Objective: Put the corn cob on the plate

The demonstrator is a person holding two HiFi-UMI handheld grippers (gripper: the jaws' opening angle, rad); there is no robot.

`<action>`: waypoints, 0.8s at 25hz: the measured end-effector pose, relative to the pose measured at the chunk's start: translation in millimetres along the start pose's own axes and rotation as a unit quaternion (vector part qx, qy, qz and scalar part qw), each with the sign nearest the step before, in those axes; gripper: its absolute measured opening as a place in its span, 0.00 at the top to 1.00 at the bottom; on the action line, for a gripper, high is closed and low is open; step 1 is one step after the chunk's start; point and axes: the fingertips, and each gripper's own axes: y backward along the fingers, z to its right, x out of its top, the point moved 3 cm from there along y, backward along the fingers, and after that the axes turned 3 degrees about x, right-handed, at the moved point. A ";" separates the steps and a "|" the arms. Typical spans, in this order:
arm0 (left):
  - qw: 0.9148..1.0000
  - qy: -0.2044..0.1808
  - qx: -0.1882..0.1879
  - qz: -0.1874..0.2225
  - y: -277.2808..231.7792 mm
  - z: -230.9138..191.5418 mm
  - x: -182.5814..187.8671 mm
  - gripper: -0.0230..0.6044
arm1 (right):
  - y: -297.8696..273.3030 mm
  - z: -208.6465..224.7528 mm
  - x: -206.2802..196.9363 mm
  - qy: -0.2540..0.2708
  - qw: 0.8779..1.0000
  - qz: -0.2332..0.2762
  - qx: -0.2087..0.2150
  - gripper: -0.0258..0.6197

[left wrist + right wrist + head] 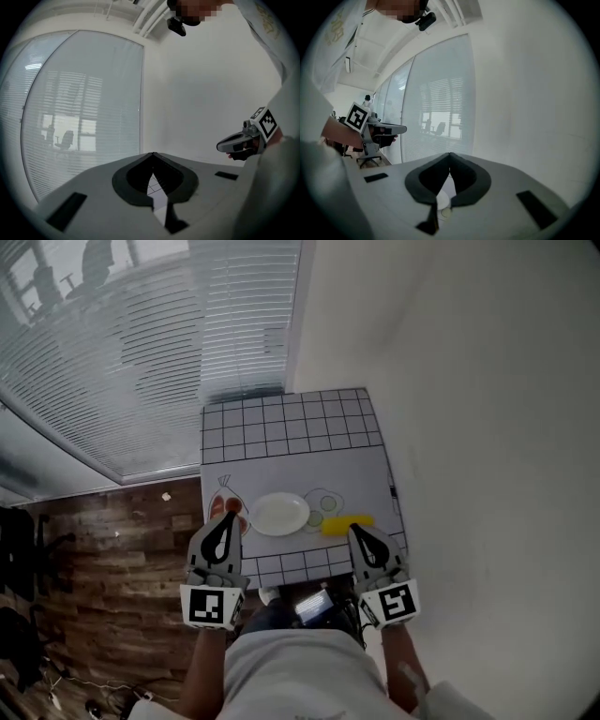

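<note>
In the head view a yellow corn cob (347,524) lies on the table's white grid mat (291,442), just right of an empty white plate (279,514). My right gripper (355,530) is shut and empty, its tip right at the near side of the cob; I cannot tell whether it touches. Shut and empty too, my left gripper (228,518) has its tip beside the plate's left rim. The left gripper view has closed jaws (153,153) and the right gripper (239,142) alongside. Closed jaws (450,153) also fill the right gripper view, with a sliver of the plate (445,189) below them.
Red food items (230,507) sit at the mat's left edge, by the left gripper. Outlined circles (324,502) are printed behind the cob. A white wall runs along the right, window blinds (141,352) along the left, and wood floor (112,549) beside the table.
</note>
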 end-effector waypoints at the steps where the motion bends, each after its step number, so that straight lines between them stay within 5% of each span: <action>1: 1.000 0.003 -0.001 0.000 -2.9 -0.6 -0.4 0.95 | 0.0 2.6 -0.7 0.001 1.000 -0.003 -0.001 0.95; 20: 0.998 -0.023 0.005 -0.053 -53.9 25.0 -18.9 0.95 | -20.2 66.9 -23.0 -0.004 0.999 -0.026 0.031 0.95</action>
